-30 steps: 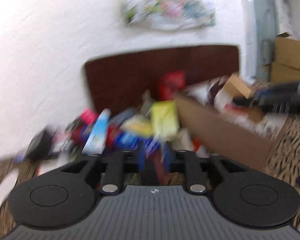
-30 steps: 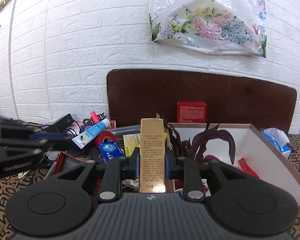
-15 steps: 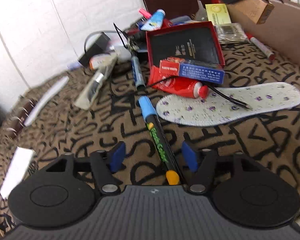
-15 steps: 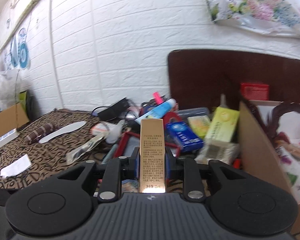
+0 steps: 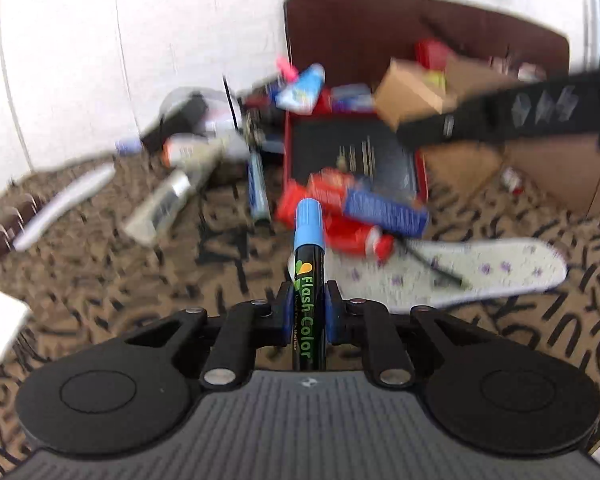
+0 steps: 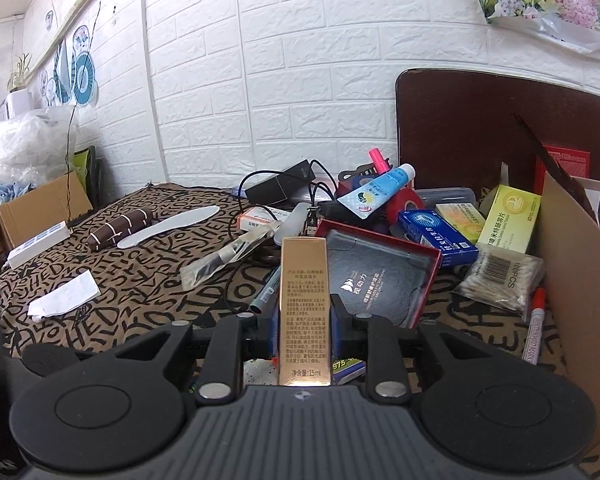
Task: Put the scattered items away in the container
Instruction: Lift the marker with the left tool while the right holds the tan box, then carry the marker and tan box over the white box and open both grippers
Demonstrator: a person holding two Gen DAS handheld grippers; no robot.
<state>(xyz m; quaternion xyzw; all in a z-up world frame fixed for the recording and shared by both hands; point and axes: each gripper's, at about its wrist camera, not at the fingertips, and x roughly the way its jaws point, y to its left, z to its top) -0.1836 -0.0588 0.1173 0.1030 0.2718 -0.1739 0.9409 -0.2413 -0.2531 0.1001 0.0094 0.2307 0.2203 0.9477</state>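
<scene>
My left gripper (image 5: 308, 306) is shut on a black Flash Color marker (image 5: 308, 280) with a blue cap, held above the patterned cloth. My right gripper (image 6: 304, 312) is shut on a tall gold box (image 6: 303, 300); it also shows in the left wrist view (image 5: 410, 94), held by the right gripper's black arm. The cardboard container (image 6: 576, 280) stands at the right, and in the left wrist view (image 5: 568, 172) at the far right. Scattered items lie left of it: a red-rimmed tray (image 6: 380, 272), a blue box (image 6: 436, 236), a toothpaste tube (image 6: 376, 194).
A white insole (image 5: 472, 272) and a red tube (image 5: 340, 228) lie just ahead of the left gripper. A bag of cotton swabs (image 6: 500, 280), a red marker (image 6: 536, 320), a yellow-green box (image 6: 508, 220), cables, another insole (image 6: 168, 226) and paper (image 6: 66, 294) lie on the cloth.
My left gripper has closed on the marker that lay between its open fingers and lifted it. My right gripper, still holding the gold box, has swung further left away from the container.
</scene>
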